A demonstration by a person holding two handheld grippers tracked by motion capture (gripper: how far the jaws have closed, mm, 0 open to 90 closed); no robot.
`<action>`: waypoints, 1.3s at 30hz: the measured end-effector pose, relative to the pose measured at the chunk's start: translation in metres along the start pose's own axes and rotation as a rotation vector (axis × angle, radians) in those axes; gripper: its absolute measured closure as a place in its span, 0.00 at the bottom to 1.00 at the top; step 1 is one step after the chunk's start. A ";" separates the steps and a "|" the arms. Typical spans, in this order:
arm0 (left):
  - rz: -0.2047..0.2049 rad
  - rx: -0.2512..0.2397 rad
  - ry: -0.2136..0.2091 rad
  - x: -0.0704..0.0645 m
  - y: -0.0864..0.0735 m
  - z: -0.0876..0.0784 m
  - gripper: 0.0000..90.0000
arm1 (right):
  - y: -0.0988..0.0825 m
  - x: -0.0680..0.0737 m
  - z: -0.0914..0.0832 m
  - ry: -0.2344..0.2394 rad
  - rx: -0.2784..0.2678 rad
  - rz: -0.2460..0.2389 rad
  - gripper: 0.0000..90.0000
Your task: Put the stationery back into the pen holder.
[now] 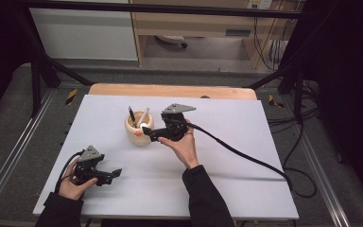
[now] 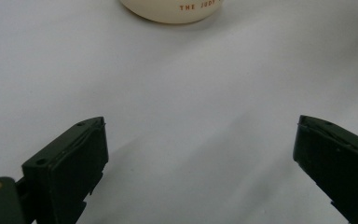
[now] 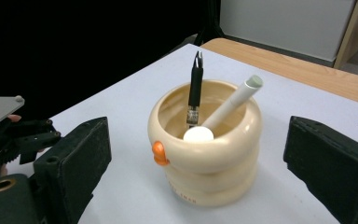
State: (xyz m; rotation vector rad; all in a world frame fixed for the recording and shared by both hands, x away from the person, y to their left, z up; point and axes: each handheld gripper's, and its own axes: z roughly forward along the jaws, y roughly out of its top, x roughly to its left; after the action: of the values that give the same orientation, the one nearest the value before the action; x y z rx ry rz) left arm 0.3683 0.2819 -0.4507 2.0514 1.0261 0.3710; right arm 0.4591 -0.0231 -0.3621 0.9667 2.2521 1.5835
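Note:
A cream ringed cup [image 1: 139, 131] [image 3: 205, 158] with an orange knob on its side stands on the white table top [image 1: 236, 118], left of centre. In it lean a black pen [image 3: 195, 88] and a white pen [image 3: 233, 102], and a white ball sits at its near rim. My right gripper [image 1: 150, 134] [image 3: 196, 128] is just right of the cup, open, its jaws wide on either side of the cup without touching it. My left gripper [image 1: 116, 173] [image 2: 200, 123] rests low near the front left, open with nothing between its jaws; the cup's base [image 2: 172, 9] lies ahead of it.
A strip of bare wood [image 1: 170, 90] runs along the table's far edge. Black cables trail from both grippers, the right one [image 1: 246, 156] crossing the table to its right side. Black frame posts stand at the far corners.

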 end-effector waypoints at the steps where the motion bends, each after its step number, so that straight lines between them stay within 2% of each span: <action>1: -0.001 0.000 0.000 0.000 0.000 0.000 0.04 | -0.001 -0.001 -0.003 -0.004 0.003 0.001 0.08; 8: 0.002 0.000 -0.001 0.000 0.000 0.000 0.04 | -0.010 -0.010 -0.024 -0.021 0.072 -0.006 0.03; 15: 0.001 0.002 -0.001 0.000 0.000 0.001 0.04 | -0.028 -0.022 -0.046 -0.029 0.124 -0.004 0.01; 21: 0.002 0.005 0.000 0.000 0.000 0.001 0.04 | -0.049 -0.034 -0.067 -0.052 0.160 -0.004 0.01; 26: 0.002 0.006 0.002 -0.001 0.000 0.001 0.04 | -0.067 -0.044 -0.086 -0.050 0.182 -0.013 0.01; 32: 0.007 0.007 0.001 -0.002 0.000 0.002 0.04 | -0.090 -0.056 -0.106 -0.057 0.199 0.006 0.01; 39: 0.012 0.006 0.002 -0.002 -0.001 0.002 0.04 | -0.118 -0.072 -0.127 -0.095 0.237 0.044 0.01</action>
State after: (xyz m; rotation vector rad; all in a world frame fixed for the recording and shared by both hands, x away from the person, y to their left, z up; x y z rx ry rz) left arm 0.3678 0.2791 -0.4524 2.0642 1.0175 0.3770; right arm 0.4014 -0.1878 -0.4315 1.1315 2.4043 1.2770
